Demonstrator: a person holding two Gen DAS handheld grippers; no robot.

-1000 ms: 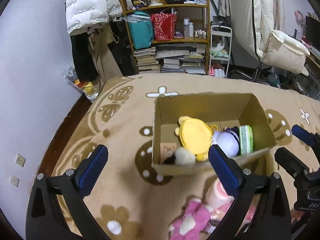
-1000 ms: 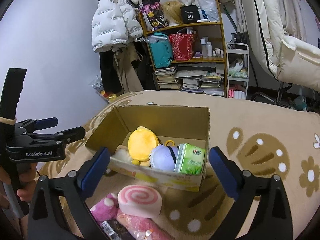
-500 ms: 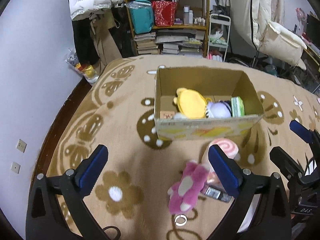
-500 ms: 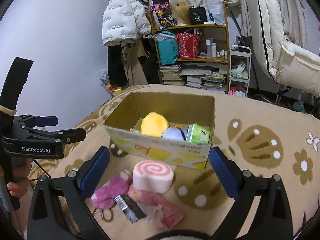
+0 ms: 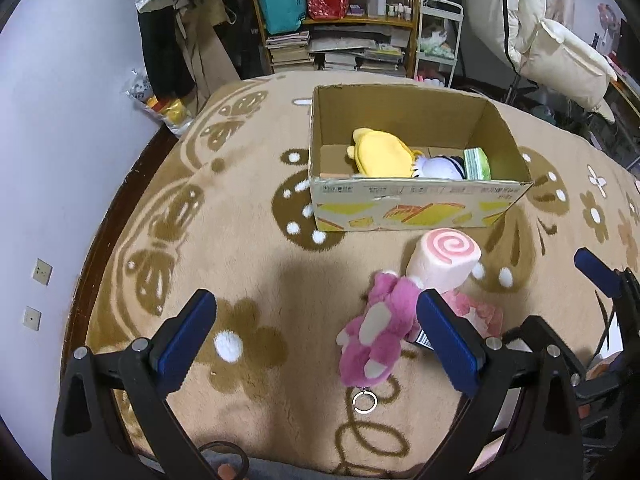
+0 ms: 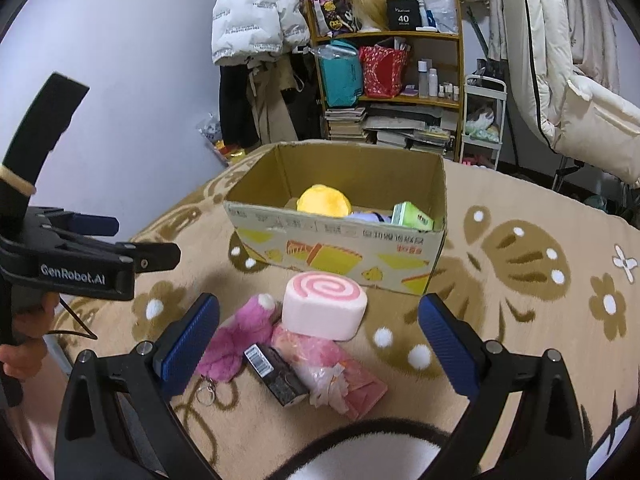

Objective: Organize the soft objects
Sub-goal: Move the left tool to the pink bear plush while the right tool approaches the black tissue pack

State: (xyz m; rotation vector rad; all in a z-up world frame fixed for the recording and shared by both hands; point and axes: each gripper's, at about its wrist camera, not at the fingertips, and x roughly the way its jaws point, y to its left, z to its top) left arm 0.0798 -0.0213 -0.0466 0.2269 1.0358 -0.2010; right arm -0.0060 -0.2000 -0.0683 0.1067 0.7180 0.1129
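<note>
Both tongs are spread wide and hold nothing: the left gripper (image 5: 316, 336) hangs over bare patterned rug (image 5: 248, 240), the right gripper (image 6: 319, 338) above the loose pile. There the pink-swirl roll cushion (image 6: 324, 306) lies on a pink wrapped packet (image 6: 340, 372), touching the pink plush (image 6: 236, 342) and a black box (image 6: 274, 374). Beyond stands the cardboard box (image 6: 336, 250), containing a yellow plush (image 6: 324, 200) and a green tissue pack (image 6: 412, 216). A bookshelf (image 6: 388, 80) stands behind.
</note>
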